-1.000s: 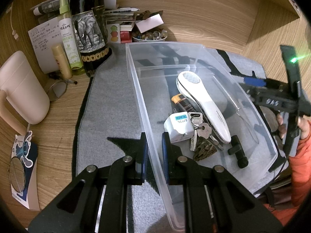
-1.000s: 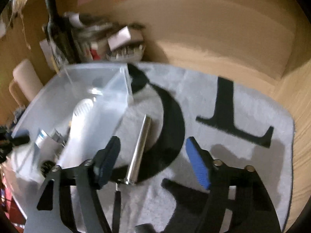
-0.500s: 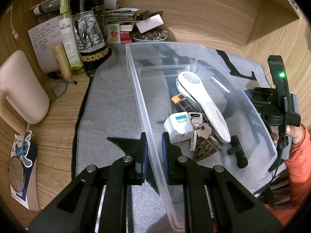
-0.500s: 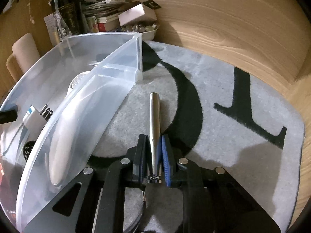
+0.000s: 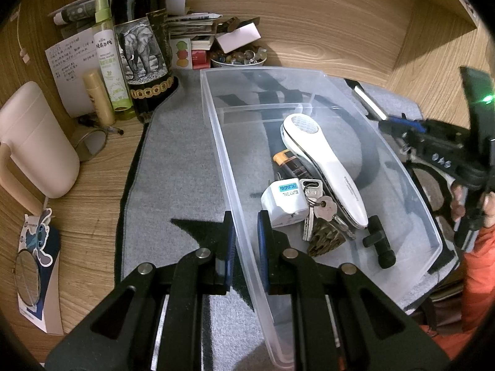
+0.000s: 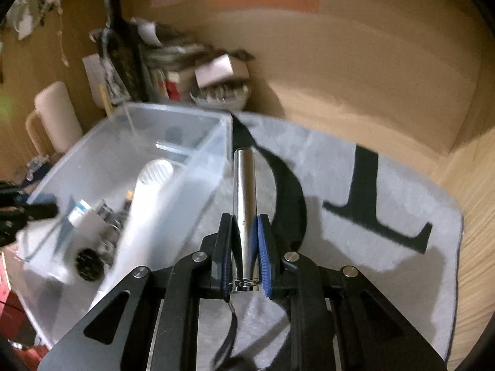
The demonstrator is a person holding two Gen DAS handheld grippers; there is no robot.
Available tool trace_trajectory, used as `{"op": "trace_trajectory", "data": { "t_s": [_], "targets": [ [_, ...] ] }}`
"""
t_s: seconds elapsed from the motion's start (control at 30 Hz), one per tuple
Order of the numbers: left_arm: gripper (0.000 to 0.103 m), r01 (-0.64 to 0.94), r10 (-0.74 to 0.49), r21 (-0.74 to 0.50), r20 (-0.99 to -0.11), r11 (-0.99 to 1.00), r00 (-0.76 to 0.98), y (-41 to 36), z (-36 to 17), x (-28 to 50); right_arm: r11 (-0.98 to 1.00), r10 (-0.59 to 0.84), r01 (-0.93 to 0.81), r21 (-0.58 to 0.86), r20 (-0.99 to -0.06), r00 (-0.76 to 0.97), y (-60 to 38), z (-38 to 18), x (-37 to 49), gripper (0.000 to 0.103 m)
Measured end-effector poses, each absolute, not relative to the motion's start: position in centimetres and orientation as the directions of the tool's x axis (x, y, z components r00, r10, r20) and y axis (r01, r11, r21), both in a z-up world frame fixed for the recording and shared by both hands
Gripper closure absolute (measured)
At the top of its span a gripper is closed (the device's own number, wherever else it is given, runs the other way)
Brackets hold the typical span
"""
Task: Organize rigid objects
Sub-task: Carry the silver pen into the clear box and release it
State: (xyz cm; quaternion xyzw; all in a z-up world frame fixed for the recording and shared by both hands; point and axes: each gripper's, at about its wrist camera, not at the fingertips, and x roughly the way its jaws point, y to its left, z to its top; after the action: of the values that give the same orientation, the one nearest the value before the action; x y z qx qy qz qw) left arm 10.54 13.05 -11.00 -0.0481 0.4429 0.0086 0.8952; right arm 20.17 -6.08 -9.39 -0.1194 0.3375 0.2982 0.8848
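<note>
A: Left wrist view – what does the left gripper (image 5: 246,232) have hold of?

B: Its jaws are closed on the near long wall of the clear plastic bin (image 5: 216,130), one blue pad outside the wall and one inside. The bin rests on a grey mat (image 5: 179,160) with black markings, spread over a wooden desk (image 5: 89,210).

A: And the contents of the bin?

B: A white handheld device (image 5: 321,167) lies lengthwise; beside it are a white plug adapter (image 5: 283,205), a bunch of keys (image 5: 318,208), a dark tube with an orange end (image 5: 289,167) and a small black T-shaped part (image 5: 379,241).

A: Right wrist view – the state of the right gripper (image 6: 246,247)?

B: Its jaws are clamped on a silver metal cylinder (image 6: 245,191), which points forward from between the blue pads, its base level with the rear ends of the pads. The cylinder is held off the mat, just beside the bin's right wall and outside it. A dark strap (image 6: 229,334) hangs from its base. This view is blurred.

A: What surrounds the bin?

B: At the back left stand a dark bottle with an elephant label (image 5: 140,46), a green spray bottle (image 5: 108,58) and a cream jug (image 5: 34,142); a bowl of small stones (image 5: 238,58) sits behind the bin
</note>
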Motion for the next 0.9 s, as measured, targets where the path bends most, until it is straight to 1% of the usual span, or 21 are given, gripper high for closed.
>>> {"op": "trace_trajectory", "data": {
  "t_s": [0.43,0.6,0.77,0.9],
  "targets": [
    [0.090,-0.056,-0.028,-0.078,-0.794,0.995,0.607,13.0,-11.0,10.6,0.734,0.572,-0.679,-0.021,-0.519,0.635,-3.3,-2.7,16.2,0.089],
    [0.090,-0.056,-0.028,-0.078,-0.794,0.995,0.607,13.0,-11.0,10.6,0.696,0.615,-0.717,-0.036,-0.486,0.621,-1.8,-1.3,14.8,0.089],
    [0.090,-0.057,-0.028,-0.078,-0.794,0.995,0.607,13.0,-11.0,10.6,0.654,0.644,-0.755,-0.043,-0.493,0.585,-0.3,-1.3,14.0,0.089],
    [0.090,-0.057,-0.028,-0.079,-0.794,0.995,0.607,13.0,-11.0,10.6,0.627,0.641,-0.777,-0.047,-0.535,0.550,1.0,-2.5,14.1,0.089]
  ]
}}
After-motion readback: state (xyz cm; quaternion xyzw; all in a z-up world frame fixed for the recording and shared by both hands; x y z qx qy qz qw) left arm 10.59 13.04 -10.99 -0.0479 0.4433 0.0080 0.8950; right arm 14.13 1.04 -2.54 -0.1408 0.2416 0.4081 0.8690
